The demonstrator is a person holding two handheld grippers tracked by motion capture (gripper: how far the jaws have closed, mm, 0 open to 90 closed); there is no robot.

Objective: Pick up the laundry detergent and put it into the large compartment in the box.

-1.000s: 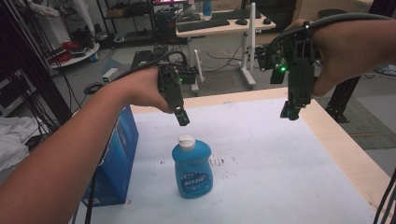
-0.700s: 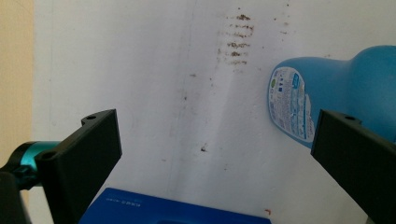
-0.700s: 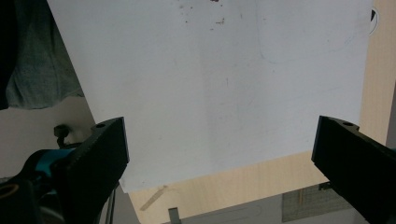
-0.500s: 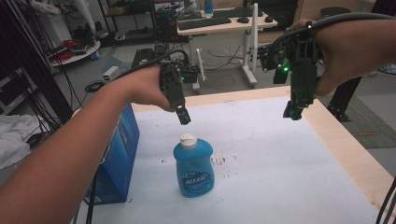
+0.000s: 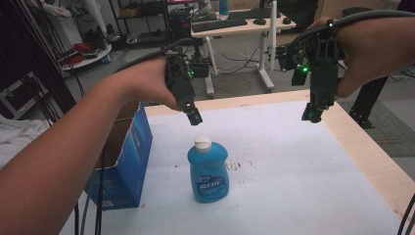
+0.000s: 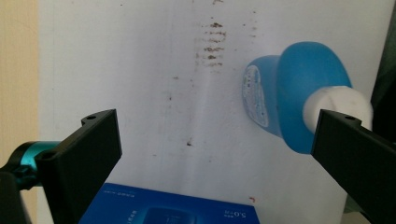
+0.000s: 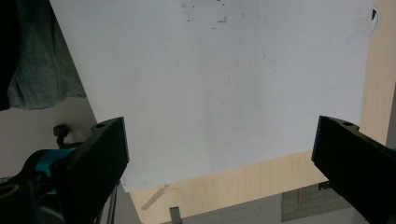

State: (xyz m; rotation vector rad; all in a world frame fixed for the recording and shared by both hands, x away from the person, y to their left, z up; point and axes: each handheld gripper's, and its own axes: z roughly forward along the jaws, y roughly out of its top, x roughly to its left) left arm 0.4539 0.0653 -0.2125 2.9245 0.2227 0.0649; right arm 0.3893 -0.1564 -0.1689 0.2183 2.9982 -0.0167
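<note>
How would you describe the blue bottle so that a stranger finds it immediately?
On the white table sheet, look right of the open blue carton at its left edge. The blue bottle stands upright there, below the left gripper. Unlike the boxy carton, it is rounded, translucent and white-capped.

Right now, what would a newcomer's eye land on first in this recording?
The blue soap bottle with its white cap, standing upright alone on the white table sheet. The left gripper hangs open just above and behind the cap, while the right gripper, also open, is held in the air over the table's far right side. An open blue cardboard box stands at the table's left edge.
</note>
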